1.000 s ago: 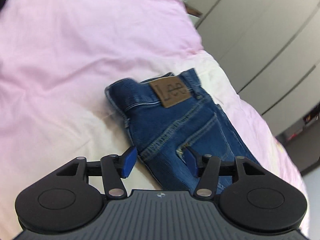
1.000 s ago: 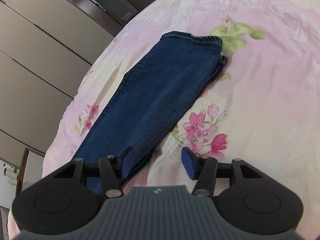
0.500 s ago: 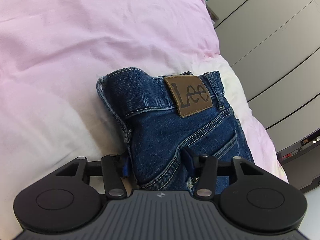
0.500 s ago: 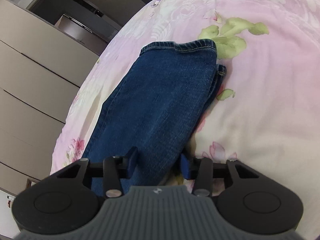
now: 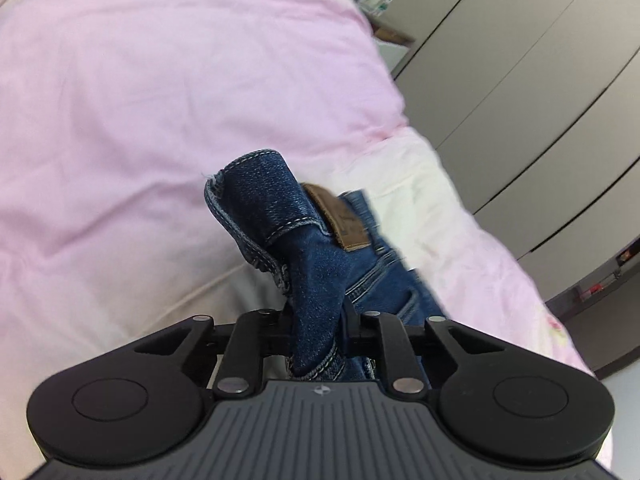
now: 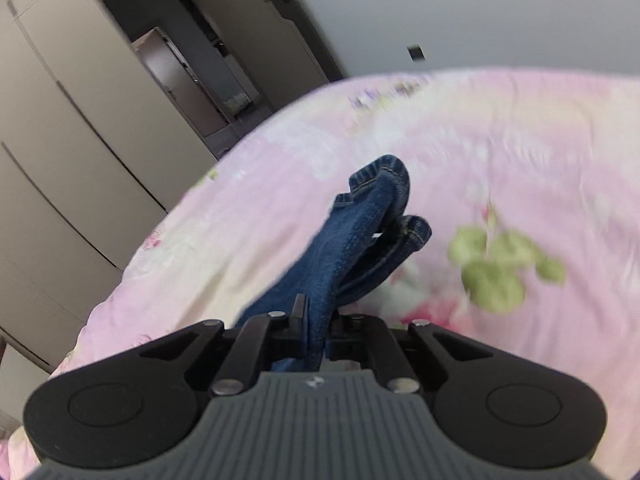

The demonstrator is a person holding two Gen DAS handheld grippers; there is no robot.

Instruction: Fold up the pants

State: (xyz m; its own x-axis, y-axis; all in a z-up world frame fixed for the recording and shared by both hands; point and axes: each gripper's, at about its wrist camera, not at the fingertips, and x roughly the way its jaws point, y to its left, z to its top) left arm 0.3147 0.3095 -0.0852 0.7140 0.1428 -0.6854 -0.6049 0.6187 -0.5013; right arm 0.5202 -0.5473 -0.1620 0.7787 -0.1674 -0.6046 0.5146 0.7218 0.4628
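The pants are dark blue jeans (image 5: pixel 316 256) with a brown leather patch (image 5: pixel 344 220) at the waistband. My left gripper (image 5: pixel 316 332) is shut on the waist end, and the denim bunches up between the jaws, lifted off the bed. My right gripper (image 6: pixel 318 332) is shut on the leg end of the jeans (image 6: pixel 360 232); the hems (image 6: pixel 384 172) stick up beyond the jaws, raised above the bed. The middle of the jeans is hidden in both views.
A pink quilt (image 5: pixel 160 100) covers the bed; it has a floral print with green leaves (image 6: pixel 500 268). Beige wardrobe doors (image 5: pixel 520 80) stand beside the bed. An open doorway (image 6: pixel 200 68) lies beyond the bed's end.
Both grippers closed on the jeans, which lay flat before, and lifted their ends off the bed. Both views have tilted upward and blur with motion.
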